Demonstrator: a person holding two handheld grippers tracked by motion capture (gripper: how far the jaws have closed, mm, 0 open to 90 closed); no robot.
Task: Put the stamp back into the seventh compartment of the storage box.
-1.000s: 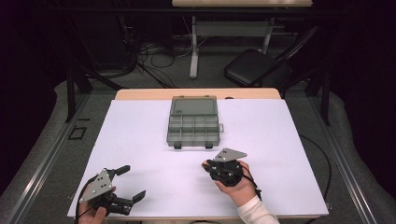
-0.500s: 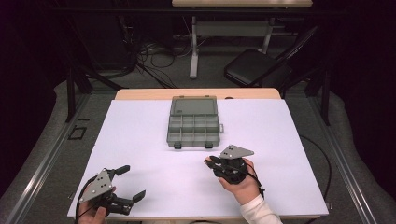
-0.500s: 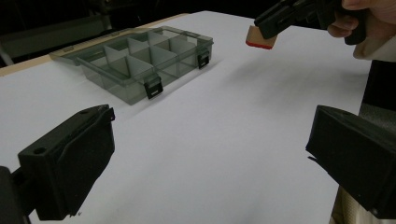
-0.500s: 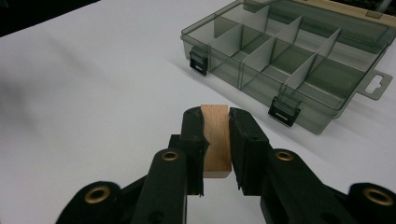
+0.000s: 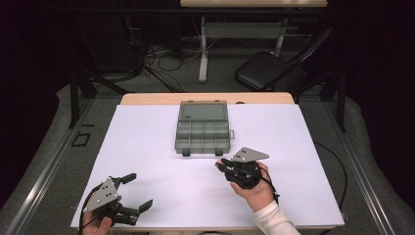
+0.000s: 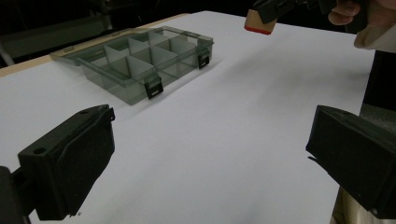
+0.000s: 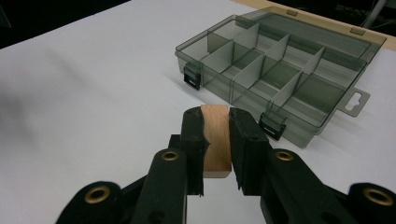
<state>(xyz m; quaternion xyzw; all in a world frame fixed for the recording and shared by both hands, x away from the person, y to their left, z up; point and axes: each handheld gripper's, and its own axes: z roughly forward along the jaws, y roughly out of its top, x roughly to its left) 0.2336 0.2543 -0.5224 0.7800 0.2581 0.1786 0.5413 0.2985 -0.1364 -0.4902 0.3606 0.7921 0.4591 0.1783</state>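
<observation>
My right gripper (image 5: 221, 167) is shut on a small wooden block (image 7: 217, 137), held just above the white sheet, a little in front of the box's right latch. The left gripper view shows that block (image 6: 259, 21) at the top with a reddish lower edge, in the right gripper (image 6: 275, 9). A smoky clear compartment box (image 5: 203, 129) lies open at mid-table with its lid folded back; its compartments (image 7: 275, 70) look empty. My left gripper (image 5: 142, 192) rests at the near left corner, jaws wide open with nothing between them (image 6: 210, 163).
A white sheet (image 5: 147, 147) covers the table, with a wooden edge (image 5: 147, 99) showing at the back. Beyond the table stand a black chair (image 5: 269, 71), a table leg and floor cables (image 5: 161, 58). Open sheet lies on both sides of the box.
My right gripper with the block has drifted slightly away from me and to the right, nearer the box. The left gripper has stayed put.
</observation>
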